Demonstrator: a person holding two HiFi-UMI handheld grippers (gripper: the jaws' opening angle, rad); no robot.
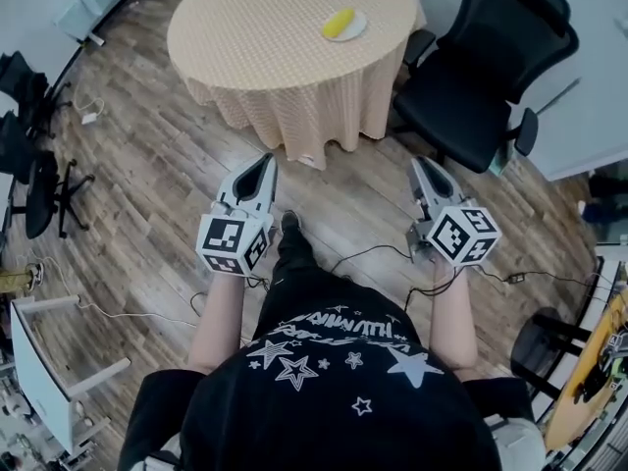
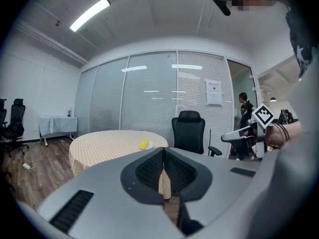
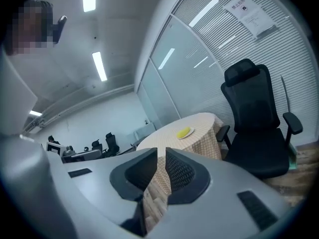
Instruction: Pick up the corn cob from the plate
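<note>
**Inspector:** State of the claws?

**Assessor:** The left claw and right claw both have their jaws drawn together with nothing between them. Both hang over the wood floor, pointing toward 12 o'clock, well apart from the desk.

**Inspector:** Location of the target?

**Assessor:** The corn cob lies on a small white plate. The plate sits on the desk top, off centre toward 3 o'clock in the head view, and holds nothing else. The cob's long axis runs roughly from 7 to 1 o'clock.

**Inspector:** Step in hand, and recommendations?

**Assessor:** In my judgement this is the approach, and the pick has not begun.
- Come in from the desk's 6 o'clock side, clear of the office chair at its 4 o'clock.
- Open one claw before it reaches the plate.
- Set the jaws across the cob's short width.
- Lift straight up. The cob may roll, and the plate may drag.
</note>
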